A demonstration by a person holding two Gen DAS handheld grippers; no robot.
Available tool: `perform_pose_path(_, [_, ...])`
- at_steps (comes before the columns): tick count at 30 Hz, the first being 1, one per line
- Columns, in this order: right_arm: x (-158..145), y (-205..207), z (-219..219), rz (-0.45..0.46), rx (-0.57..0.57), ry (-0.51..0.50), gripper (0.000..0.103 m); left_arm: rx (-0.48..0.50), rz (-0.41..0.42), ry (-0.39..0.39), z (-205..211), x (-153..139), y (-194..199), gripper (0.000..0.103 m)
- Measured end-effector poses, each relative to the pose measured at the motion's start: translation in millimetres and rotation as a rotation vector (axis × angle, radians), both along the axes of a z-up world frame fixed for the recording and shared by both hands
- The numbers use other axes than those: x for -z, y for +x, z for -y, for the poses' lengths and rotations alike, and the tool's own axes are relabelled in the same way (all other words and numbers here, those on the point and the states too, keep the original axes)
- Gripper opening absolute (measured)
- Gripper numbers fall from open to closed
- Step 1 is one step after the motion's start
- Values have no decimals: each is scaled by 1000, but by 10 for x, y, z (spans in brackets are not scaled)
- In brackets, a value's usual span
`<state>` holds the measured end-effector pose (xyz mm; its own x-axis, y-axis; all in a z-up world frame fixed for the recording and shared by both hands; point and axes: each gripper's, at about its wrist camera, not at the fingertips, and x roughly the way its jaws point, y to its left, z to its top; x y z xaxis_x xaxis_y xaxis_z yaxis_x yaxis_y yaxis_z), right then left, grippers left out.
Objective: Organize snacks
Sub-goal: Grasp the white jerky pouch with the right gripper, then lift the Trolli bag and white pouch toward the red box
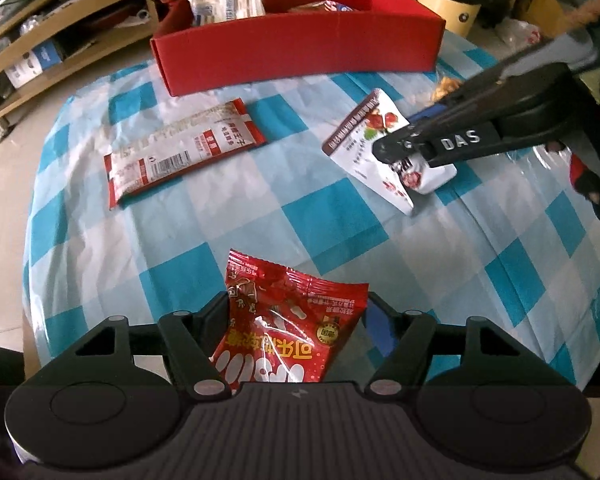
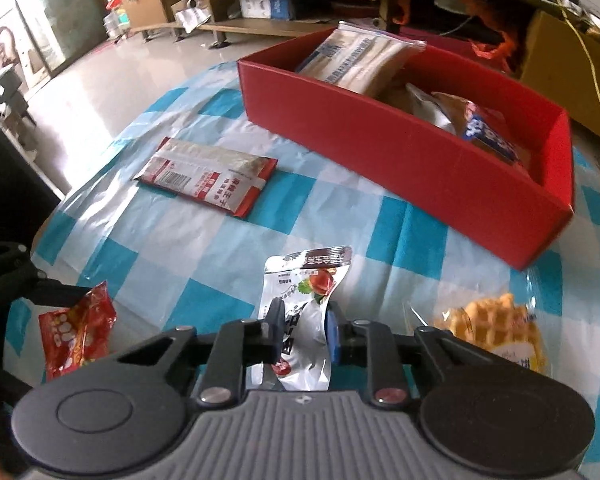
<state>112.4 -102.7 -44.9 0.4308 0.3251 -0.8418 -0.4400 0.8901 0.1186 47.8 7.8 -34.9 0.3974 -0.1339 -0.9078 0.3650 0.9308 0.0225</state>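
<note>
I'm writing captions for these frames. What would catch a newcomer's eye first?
The red box, partly filled with snack packs, sits at the far side of the blue-and-white checked tablecloth. Nearer, the right hand-held gripper pinches a white snack packet, while the left hand-held gripper has a red candy bag between its fingers.

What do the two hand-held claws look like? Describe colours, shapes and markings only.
Both claws are black, with angular linkage arms on silver pivot pins, round discs on either side and a ribbed grey body. The right claw has blue pads and white letters "DAS" along its side; the left claw has dark fingers. A brown knitted sleeve shows behind.
</note>
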Motion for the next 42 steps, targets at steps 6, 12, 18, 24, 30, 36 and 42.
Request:
perform_pose_path(6, [-197,-45,176,14,79,105,12,-47,4,-61,-75,-90,92,76])
perform_pose_path(12, [-71,-9,262,-45,114,144,12,-84,-9,-85,-80,-100,150,76])
perform_pose_path(18, [35,52,198,-78,107,86,24,-71,-39,-70,-68,-22,169,76])
perform_pose_path(24, [88,-153,-21,-69,-11,-8,71,-63,-61,-65,-76,21,167,76])
perform_pose_path(30, [149,-188,-102,-6,18,-84,50,-72,-60,-60,-63,6,182,76])
perform_pose_path(36, [-10,-287,15,7,59,-10,49,-85,-31,-79,-33,-85,182,76])
perform_pose_path(42, [-301,-391,215,75,140,65,49,-133,34,-115,-65,-257,223,76])
